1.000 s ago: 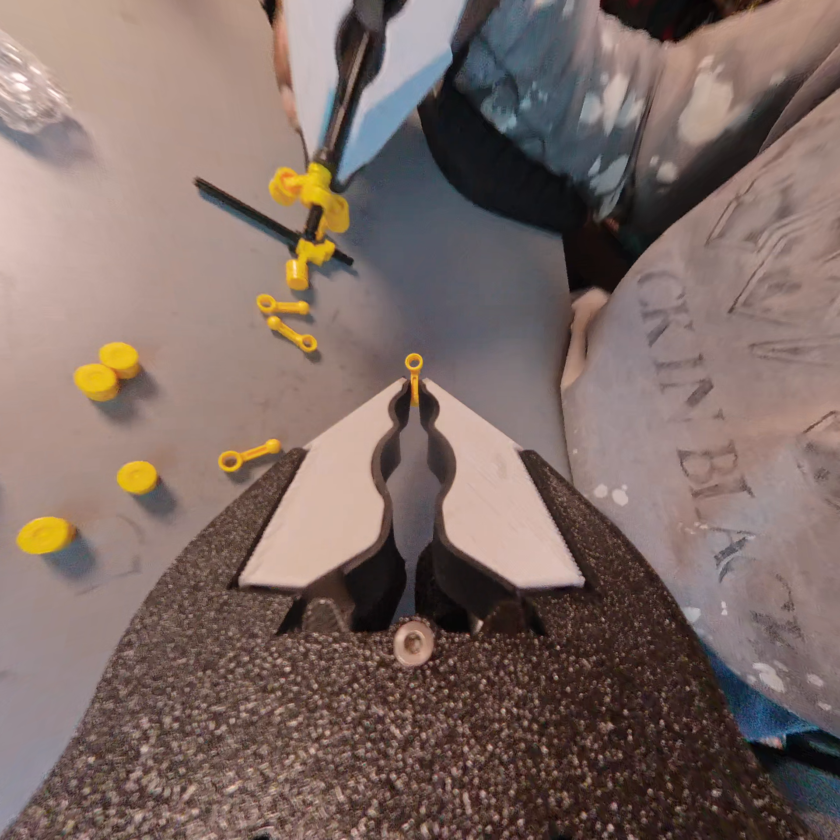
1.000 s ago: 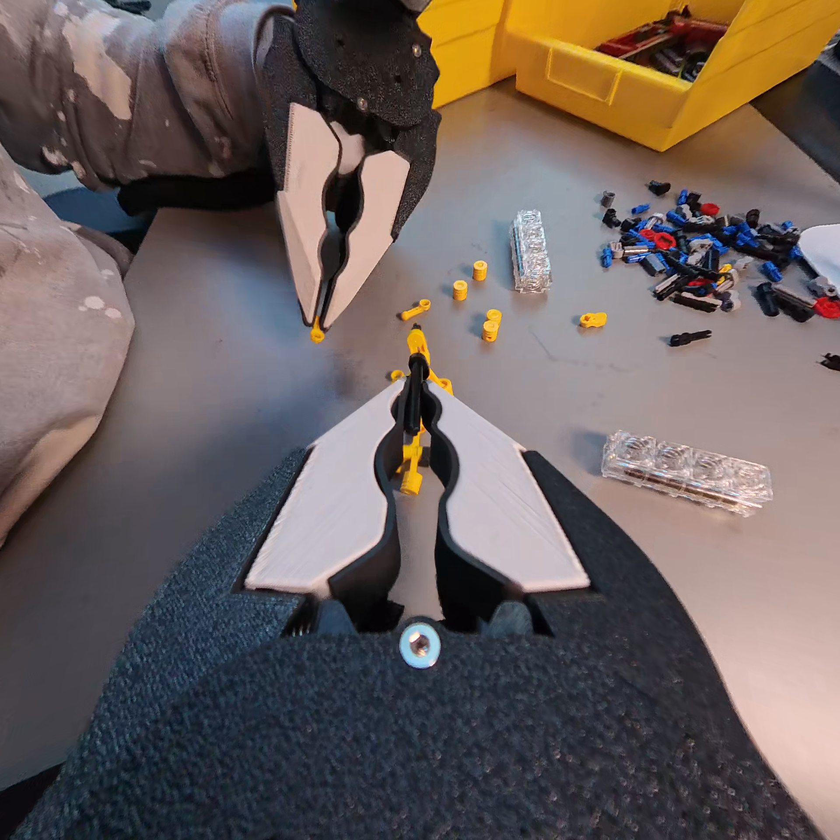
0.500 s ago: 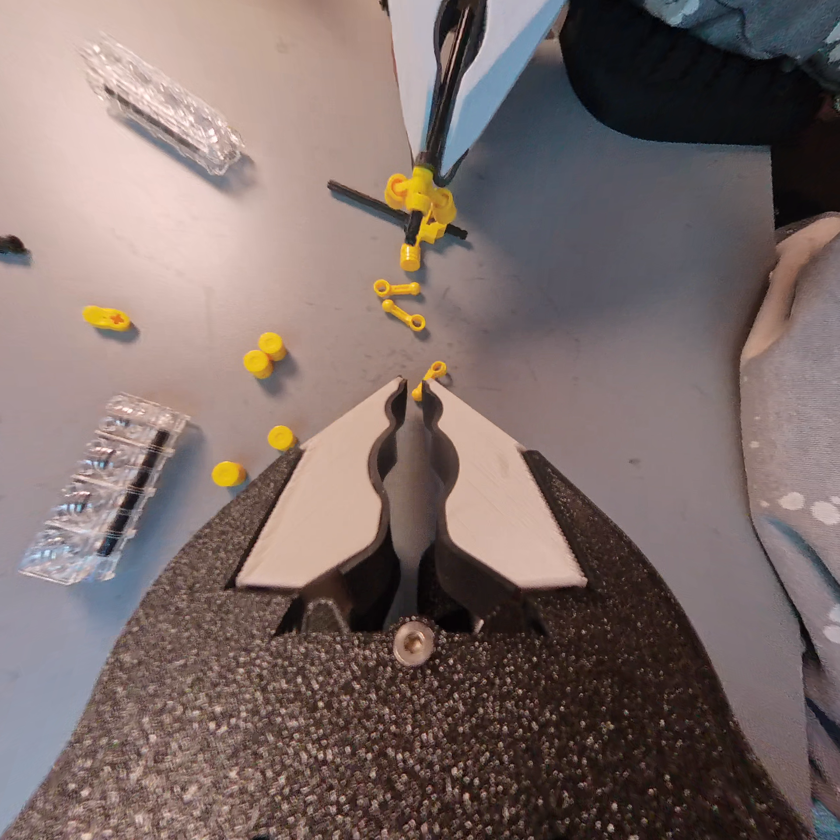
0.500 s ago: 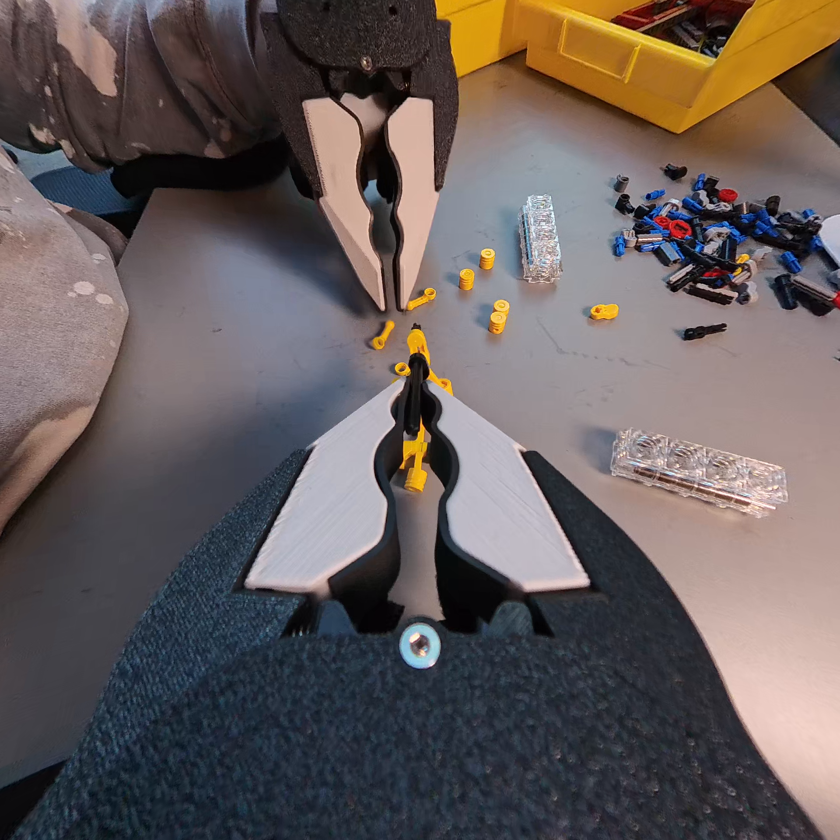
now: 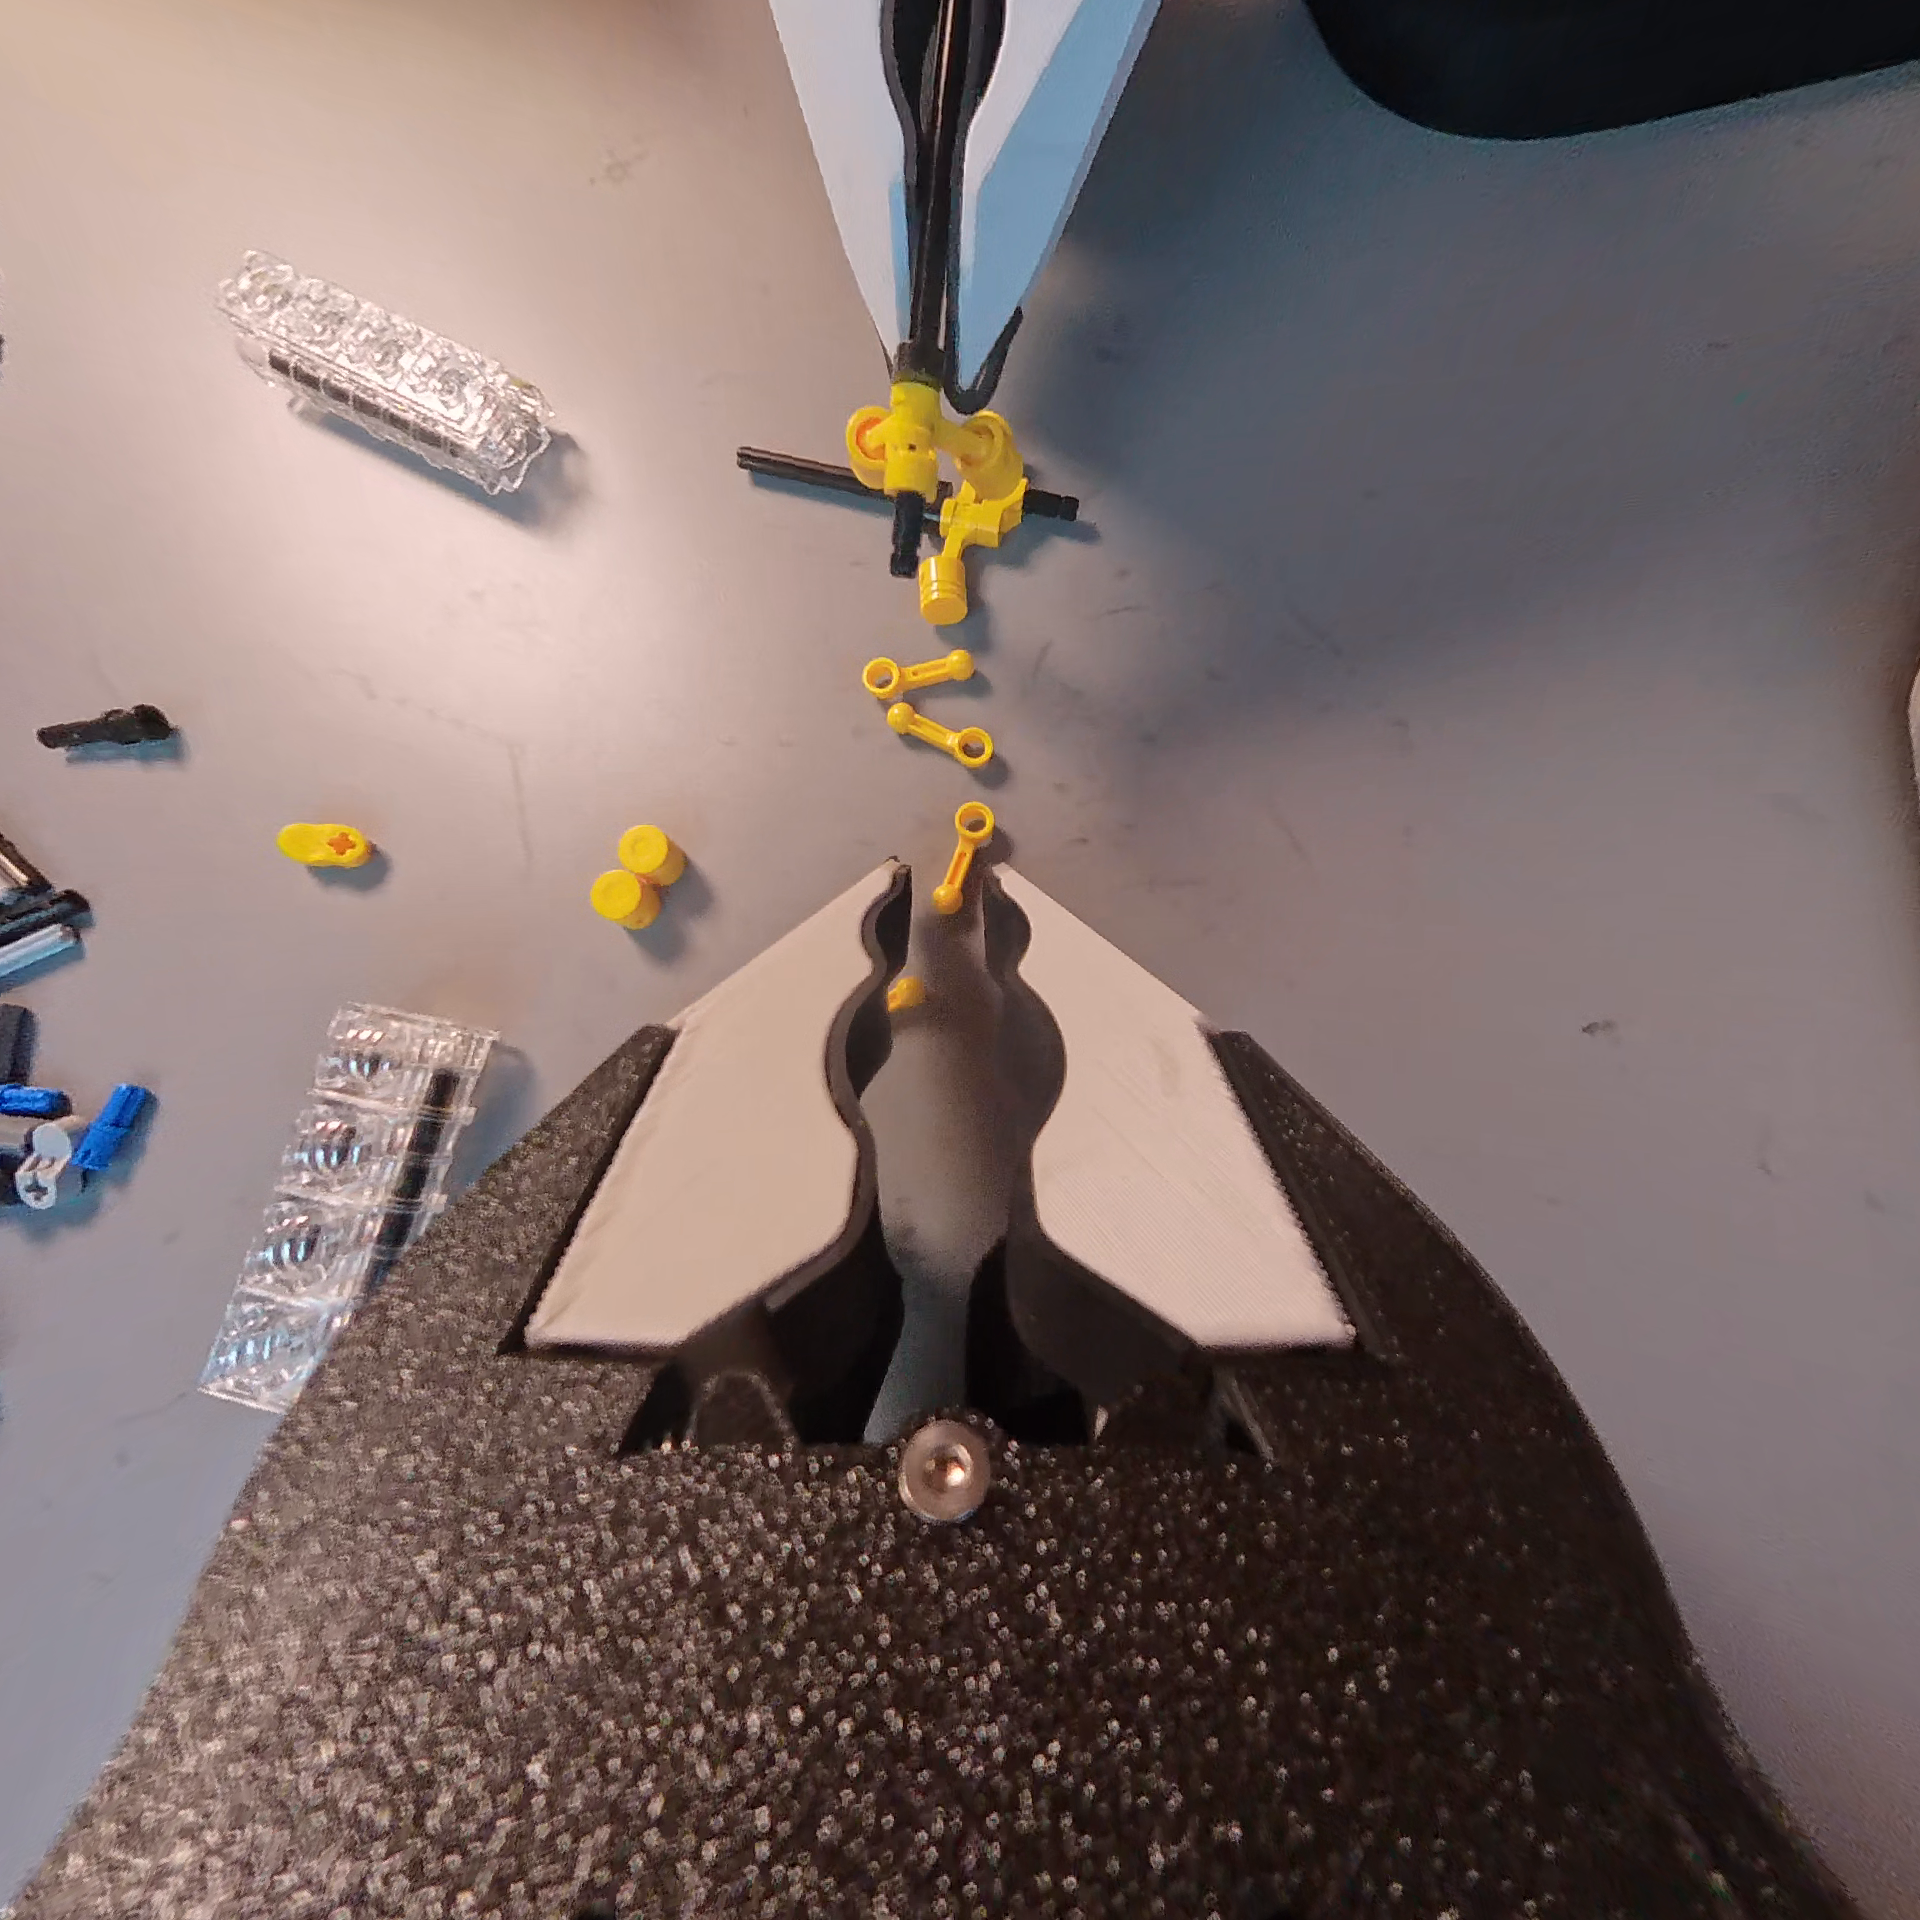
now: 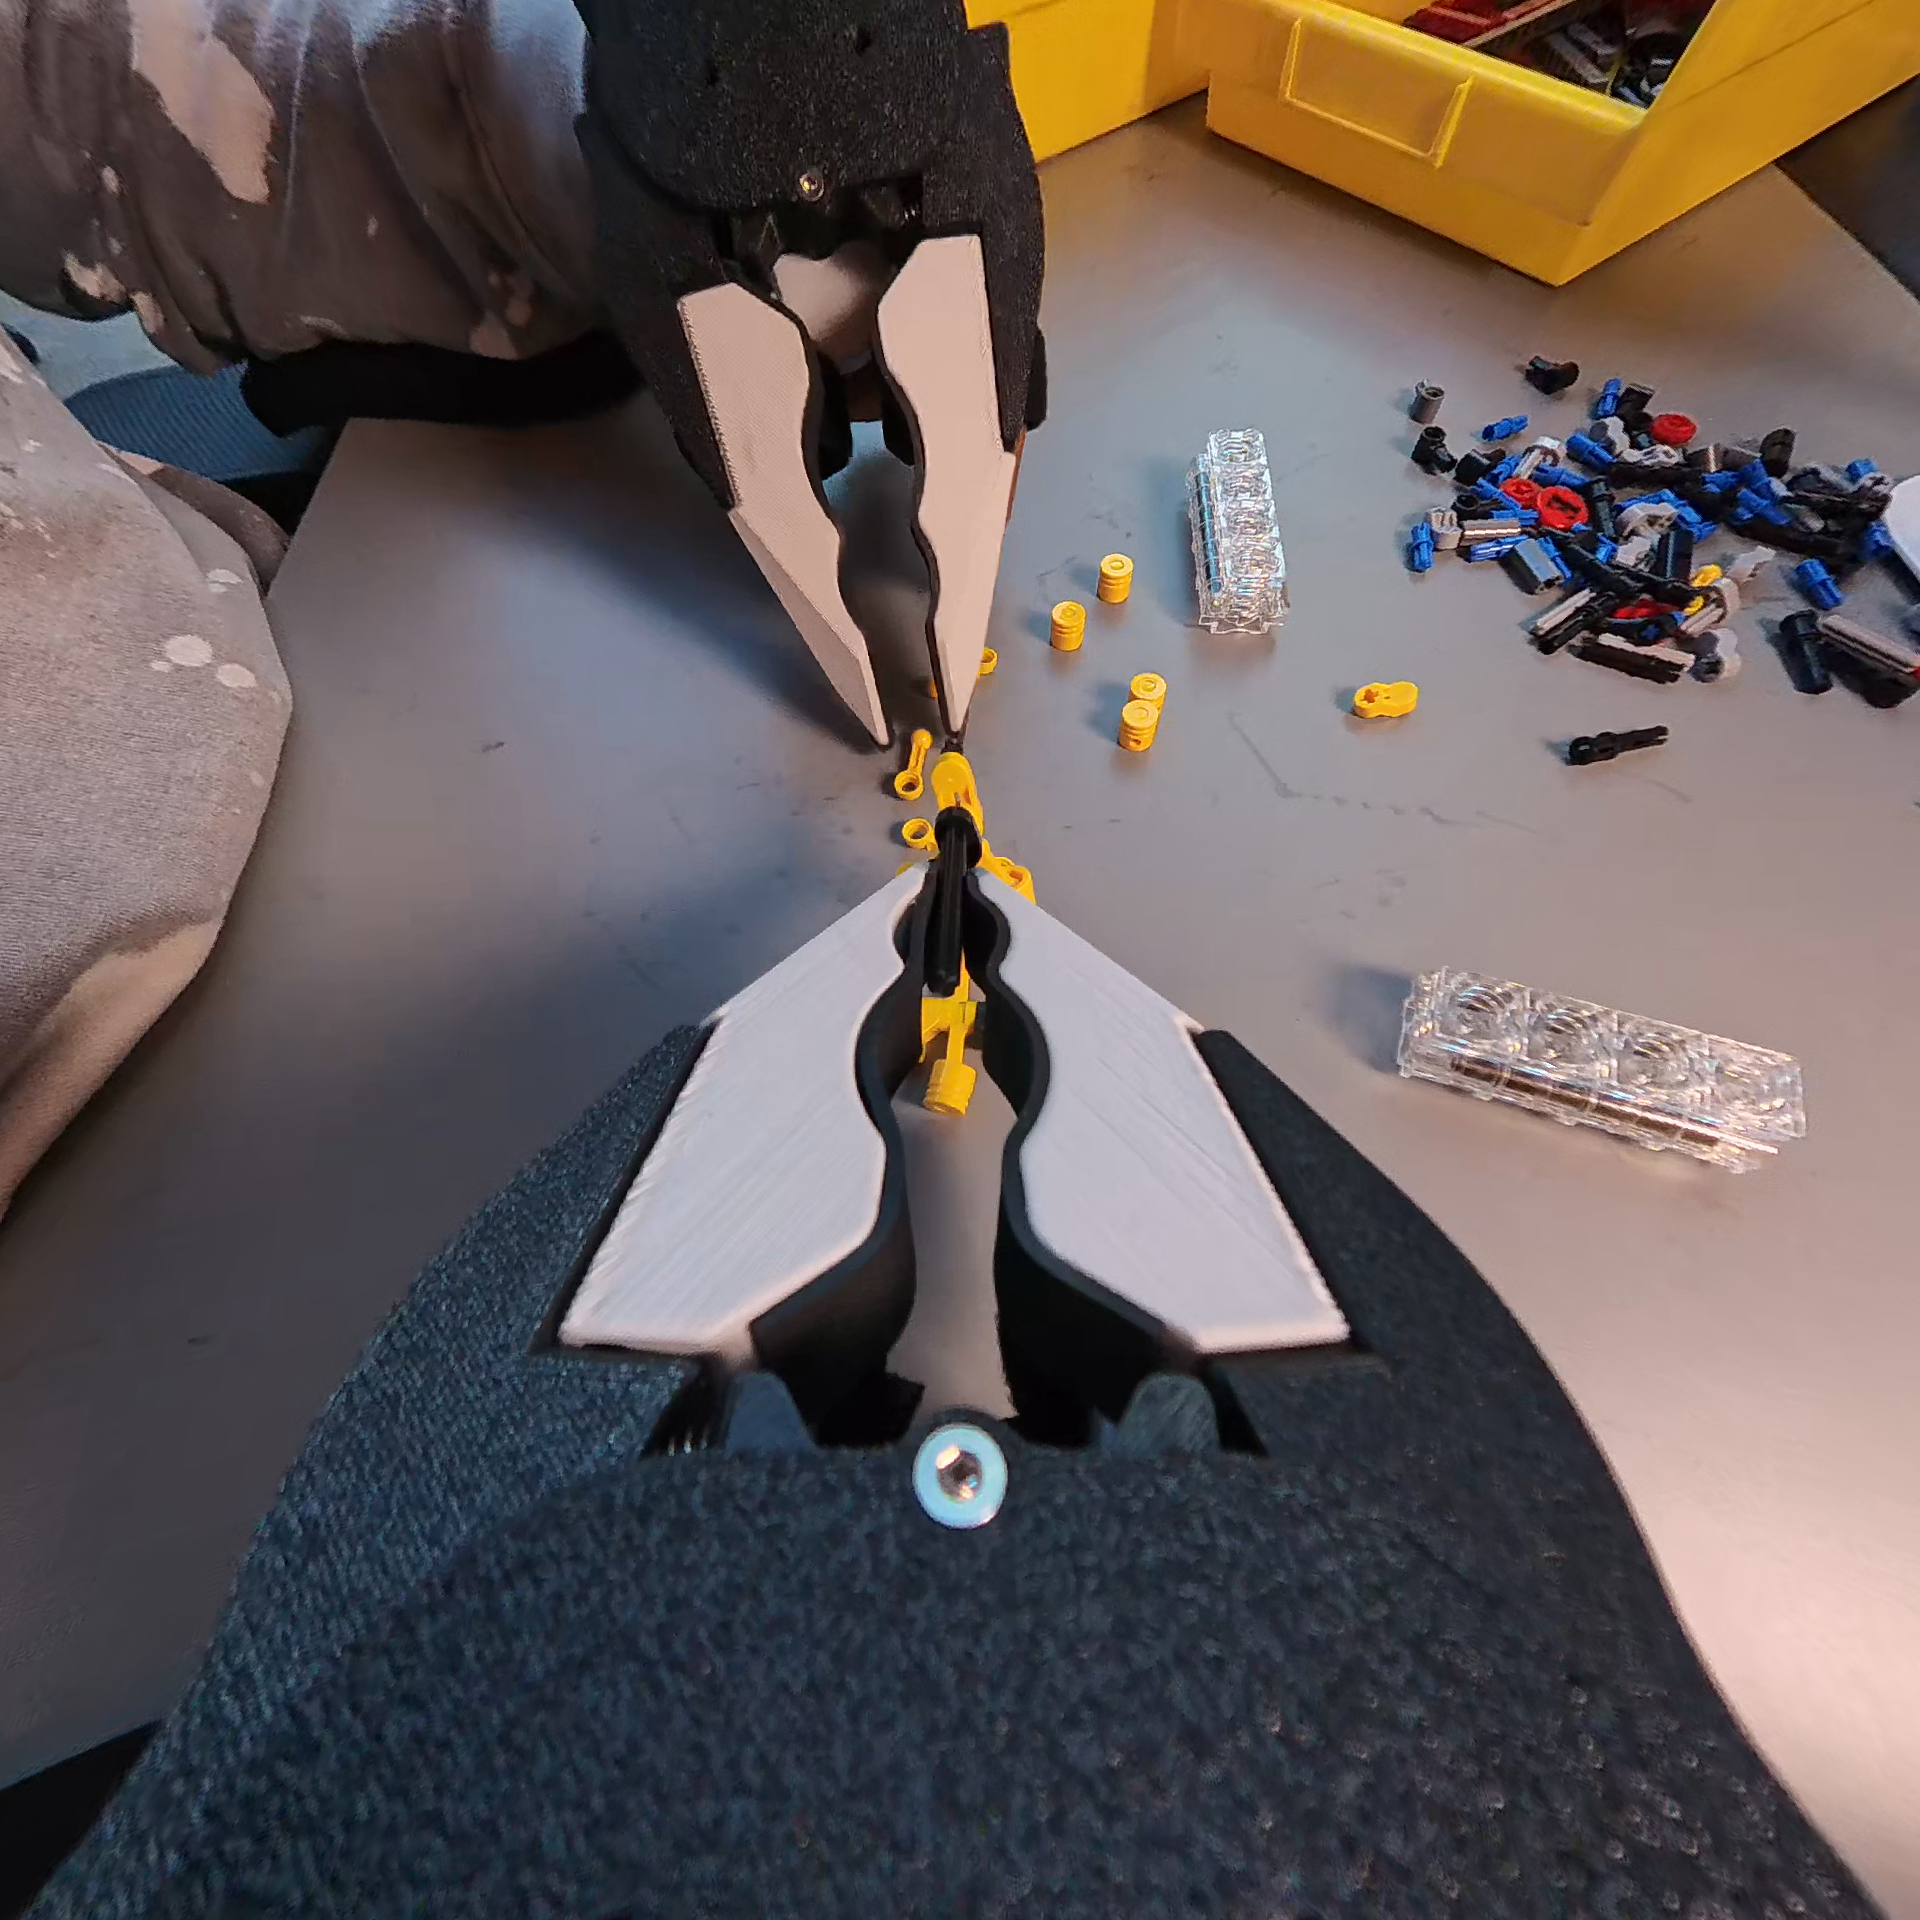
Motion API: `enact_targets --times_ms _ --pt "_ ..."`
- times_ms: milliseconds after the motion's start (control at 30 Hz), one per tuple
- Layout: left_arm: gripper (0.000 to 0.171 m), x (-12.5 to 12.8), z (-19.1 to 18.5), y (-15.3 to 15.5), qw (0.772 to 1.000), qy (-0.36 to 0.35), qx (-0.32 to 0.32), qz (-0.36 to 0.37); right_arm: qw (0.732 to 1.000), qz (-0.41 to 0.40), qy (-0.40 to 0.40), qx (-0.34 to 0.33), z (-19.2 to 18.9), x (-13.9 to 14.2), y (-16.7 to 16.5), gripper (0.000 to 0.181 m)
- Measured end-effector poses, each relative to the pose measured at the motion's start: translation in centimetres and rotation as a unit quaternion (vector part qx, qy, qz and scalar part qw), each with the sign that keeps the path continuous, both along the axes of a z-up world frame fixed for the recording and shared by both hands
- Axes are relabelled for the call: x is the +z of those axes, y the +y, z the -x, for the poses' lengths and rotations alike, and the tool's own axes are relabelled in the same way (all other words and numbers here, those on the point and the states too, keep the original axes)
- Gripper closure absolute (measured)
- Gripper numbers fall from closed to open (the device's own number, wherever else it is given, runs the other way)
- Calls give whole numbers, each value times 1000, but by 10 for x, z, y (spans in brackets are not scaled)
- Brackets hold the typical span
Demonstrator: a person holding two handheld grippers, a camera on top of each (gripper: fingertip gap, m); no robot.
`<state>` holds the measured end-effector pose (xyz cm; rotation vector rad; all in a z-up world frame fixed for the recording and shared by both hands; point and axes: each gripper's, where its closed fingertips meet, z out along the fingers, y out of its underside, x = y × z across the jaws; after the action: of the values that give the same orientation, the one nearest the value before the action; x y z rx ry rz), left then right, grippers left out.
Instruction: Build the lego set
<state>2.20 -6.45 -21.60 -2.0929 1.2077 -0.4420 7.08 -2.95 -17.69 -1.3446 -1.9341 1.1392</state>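
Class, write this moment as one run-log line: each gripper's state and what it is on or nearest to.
left gripper: open, tips around yellow link on table | right gripper: shut on black rod carrying yellow pieces

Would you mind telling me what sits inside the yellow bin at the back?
The yellow bin holds a jumble of red, black and grey parts; its wall and the picture's edge hide the rest.

Two clear blocks (image 6: 1600, 1069), four yellow cylinders (image 6: 1138, 724) (loose) — two grippers (image 6: 920, 732)
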Motion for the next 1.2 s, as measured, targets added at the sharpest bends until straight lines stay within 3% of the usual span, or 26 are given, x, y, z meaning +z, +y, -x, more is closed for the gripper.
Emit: enact_targets --times_ms 267,467,700,967,1100,1200 --pt "166 -5 -5 0 999 -3 -11 39 1000 -1 -2 0 -1 -1 1 179" --pt "169 2 -10 -8 987 -88 14 131 1000 0 -3 1 -2 -1 1 179" --pt "164 0 -10 -18 990 -70 0 120 1000 -1 -5 1 -2 -2 1 179" --pt "165 6 6 -7 996 -45 30 67 1000 -2 -8 2 -2 -2 0 179" --pt "170 14 -10 -22 997 -50 -29 47 1000 -2 -8 3 -2 -2 0 178" --pt "169 10 -14 -24 998 -32 -39 36 1000 -1 -9 2 -2 -3 0 178"
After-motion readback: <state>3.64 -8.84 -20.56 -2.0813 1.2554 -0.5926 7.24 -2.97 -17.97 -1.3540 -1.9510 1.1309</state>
